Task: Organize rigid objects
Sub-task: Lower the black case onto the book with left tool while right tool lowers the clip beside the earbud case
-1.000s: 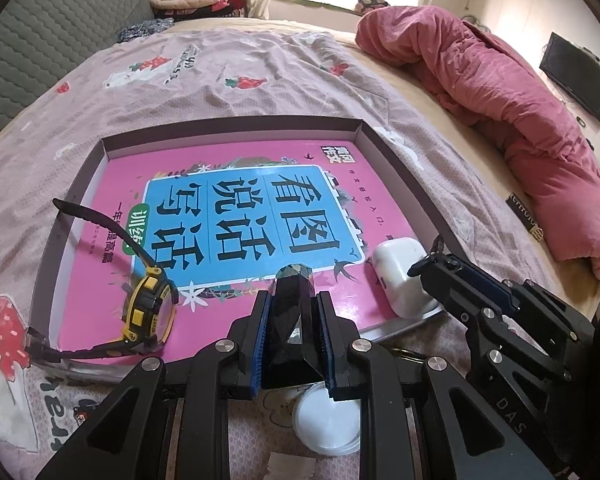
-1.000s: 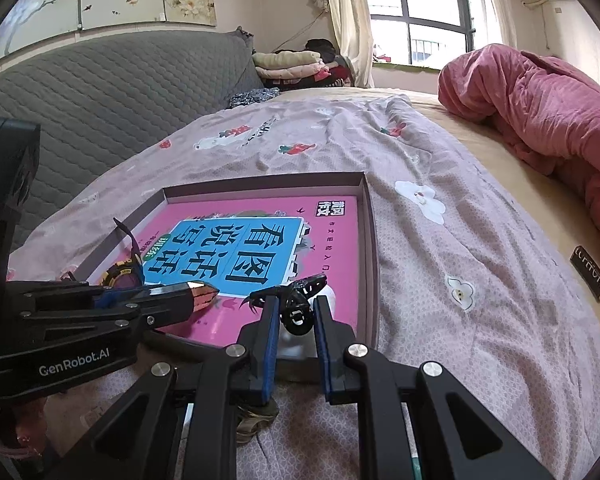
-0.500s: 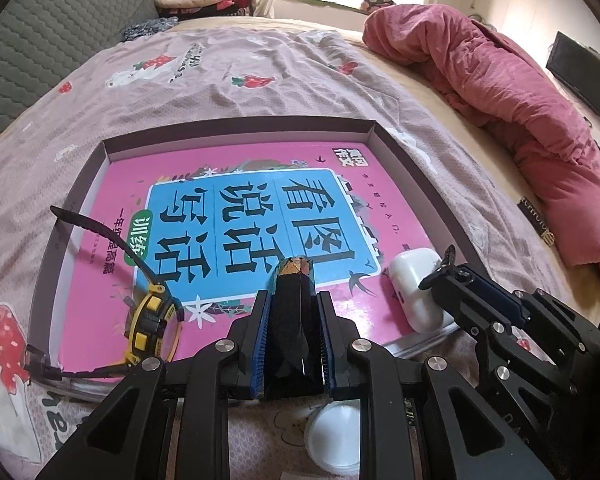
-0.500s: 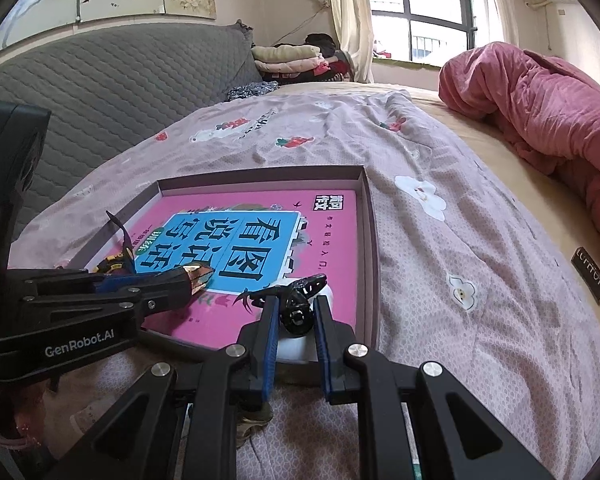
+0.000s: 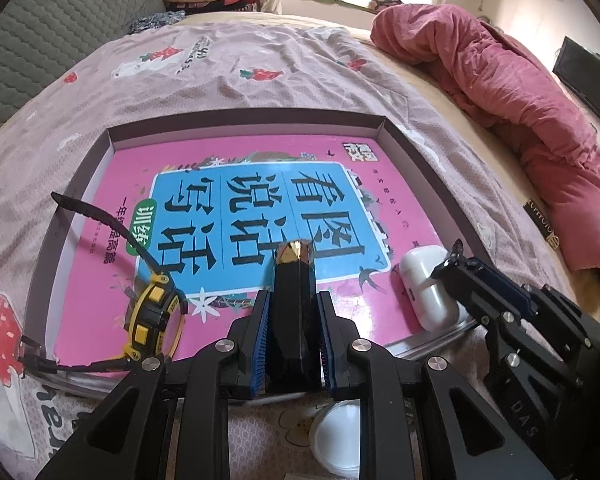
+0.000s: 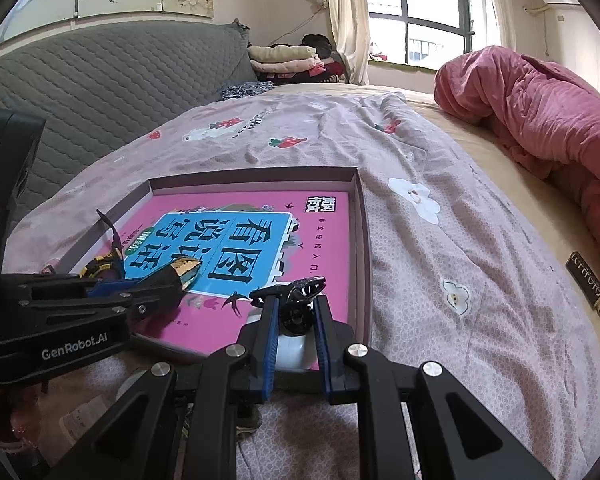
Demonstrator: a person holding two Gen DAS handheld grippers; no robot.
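Note:
A shallow grey box tray point(image 5: 416, 148) on the bed holds a pink and blue book point(image 5: 236, 184). My left gripper point(image 5: 293, 300) is shut on a black faceted bottle with a gold tip point(image 5: 294, 280), held over the tray's near edge. My right gripper point(image 6: 296, 312) is shut on a black hair claw clip point(image 6: 296, 296), above a white earbuds case point(image 5: 428, 288) at the tray's near right corner. A yellow and black watch point(image 5: 152, 316) lies at the tray's near left. In the right wrist view the bottle point(image 6: 180, 272) and tray point(image 6: 360, 220) show too.
A round white lid point(image 5: 338, 436) lies on the sheet in front of the tray. A rolled red quilt point(image 5: 520, 92) lies along the right side of the bed. A grey padded headboard point(image 6: 100, 80) stands at the left. Folded clothes point(image 6: 288, 60) are stacked at the far end.
Both grippers have moved forward a little over the tray's near edge, keeping their objects. The bottle's tip now reaches further over the book.

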